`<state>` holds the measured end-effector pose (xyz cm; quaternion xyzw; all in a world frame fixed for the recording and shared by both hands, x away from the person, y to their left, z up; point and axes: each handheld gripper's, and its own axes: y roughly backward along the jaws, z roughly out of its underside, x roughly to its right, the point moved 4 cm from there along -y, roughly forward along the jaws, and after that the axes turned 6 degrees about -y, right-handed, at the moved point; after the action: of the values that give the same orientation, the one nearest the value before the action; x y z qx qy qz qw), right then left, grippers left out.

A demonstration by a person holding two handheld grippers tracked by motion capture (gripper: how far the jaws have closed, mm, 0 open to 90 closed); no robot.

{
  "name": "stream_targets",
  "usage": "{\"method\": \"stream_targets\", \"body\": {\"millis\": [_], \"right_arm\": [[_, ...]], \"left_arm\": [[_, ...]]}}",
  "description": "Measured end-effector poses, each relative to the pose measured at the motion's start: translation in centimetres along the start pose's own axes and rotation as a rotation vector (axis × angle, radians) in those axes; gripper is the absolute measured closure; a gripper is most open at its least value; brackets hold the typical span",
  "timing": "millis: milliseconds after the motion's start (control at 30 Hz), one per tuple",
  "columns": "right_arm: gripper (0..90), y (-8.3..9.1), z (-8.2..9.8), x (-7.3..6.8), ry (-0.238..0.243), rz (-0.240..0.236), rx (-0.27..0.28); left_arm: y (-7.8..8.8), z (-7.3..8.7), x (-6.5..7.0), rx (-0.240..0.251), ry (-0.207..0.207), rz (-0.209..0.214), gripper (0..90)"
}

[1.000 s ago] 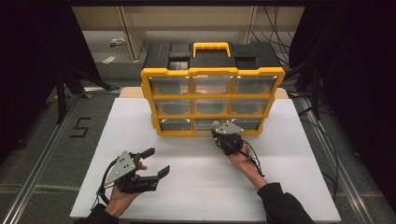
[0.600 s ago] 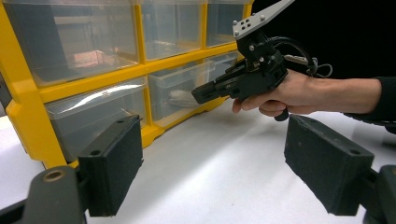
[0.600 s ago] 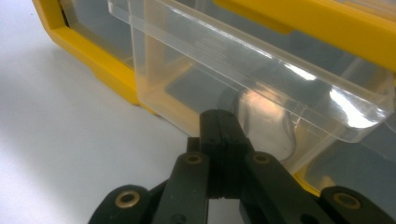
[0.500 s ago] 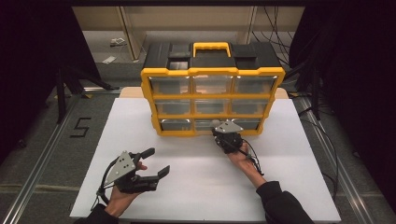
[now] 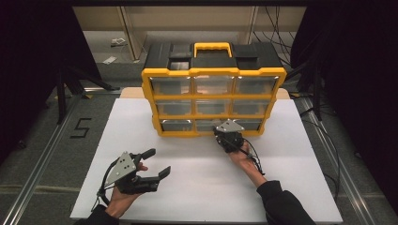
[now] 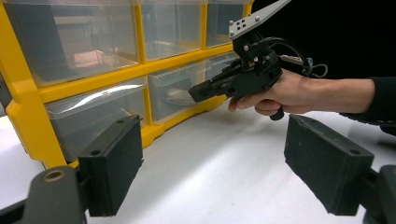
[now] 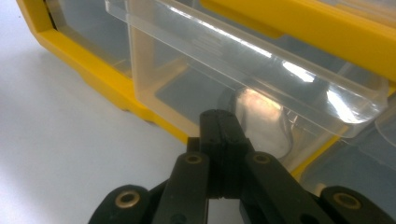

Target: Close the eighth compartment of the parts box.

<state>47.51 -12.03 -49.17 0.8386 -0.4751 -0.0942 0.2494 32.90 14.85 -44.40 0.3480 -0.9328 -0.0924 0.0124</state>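
Note:
A yellow organizer point(image 5: 213, 72) with clear drawers stands at the back of the white table point(image 5: 197, 187). My right gripper point(image 5: 220, 132) is shut, its tips against the front of the bottom middle drawer point(image 5: 206, 124), just under the drawer's clear lip point(image 7: 261, 70). In the right gripper view the two jaws point(image 7: 219, 119) meet with nothing seen between them. A pale object point(image 7: 261, 112) lies inside that drawer. My left gripper point(image 5: 157, 162) rests open near the table's front left, well short of the organizer. In the left gripper view its gap point(image 6: 212, 172) holds nothing, and the right gripper point(image 6: 194, 93) points at the drawer point(image 6: 173, 88).
The organizer's black top carries a yellow handle point(image 5: 213, 47). Cables trail from both grippers across the table. A dark floor with rails runs along the left side, marked with a "5" point(image 5: 80, 127). Bare white table lies between the two hands.

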Motion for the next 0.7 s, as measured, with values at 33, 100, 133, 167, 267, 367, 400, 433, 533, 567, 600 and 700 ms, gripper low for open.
{"method": "stream_targets", "body": {"millis": [33,100,133,167,267,367,400,433,533,567,600,700], "right_arm": [[90.0,-0.03,-0.02,0.05,0.000,0.000,0.000],[90.0,-0.09,-0.04,0.13,0.001,0.003,0.000],[90.0,-0.13,-0.05,0.15,0.001,0.003,0.001],[90.0,-0.20,-0.08,0.16,-0.001,0.003,0.004],[90.0,-0.25,-0.11,0.18,-0.002,0.003,0.003],[90.0,-0.35,-0.16,0.25,-0.002,0.005,0.003],[90.0,-0.38,-0.18,0.29,-0.001,0.007,0.004],[90.0,-0.38,-0.18,0.29,-0.001,0.007,0.004],[90.0,-0.47,-0.23,0.36,-0.004,0.009,0.005],[90.0,-0.49,-0.24,0.37,-0.005,0.010,0.005],[90.0,-0.49,-0.24,0.37,-0.005,0.010,0.005],[90.0,-0.58,-0.30,0.44,-0.007,0.013,0.005]], "left_arm": [[0.00,0.00,0.00,0.000,-0.001,0.000,19.2],[0.00,0.00,0.00,0.000,0.000,0.000,19.2],[0.00,0.00,0.00,0.000,-0.001,0.000,19.2],[-0.01,0.00,0.01,0.000,-0.001,0.000,19.2],[-0.01,0.00,0.01,0.000,-0.001,0.000,19.2],[0.00,0.00,0.00,0.000,-0.001,0.000,19.2],[0.00,0.00,0.00,0.000,0.000,0.000,19.2],[0.00,0.00,0.00,0.000,0.000,0.000,19.2],[0.00,0.00,0.00,0.000,0.000,0.000,19.2],[-0.01,0.01,0.00,-0.001,0.000,0.000,19.2],[-0.01,0.01,0.01,-0.001,0.000,0.000,19.2],[-0.02,0.01,0.01,-0.001,0.000,0.001,19.2]]}}
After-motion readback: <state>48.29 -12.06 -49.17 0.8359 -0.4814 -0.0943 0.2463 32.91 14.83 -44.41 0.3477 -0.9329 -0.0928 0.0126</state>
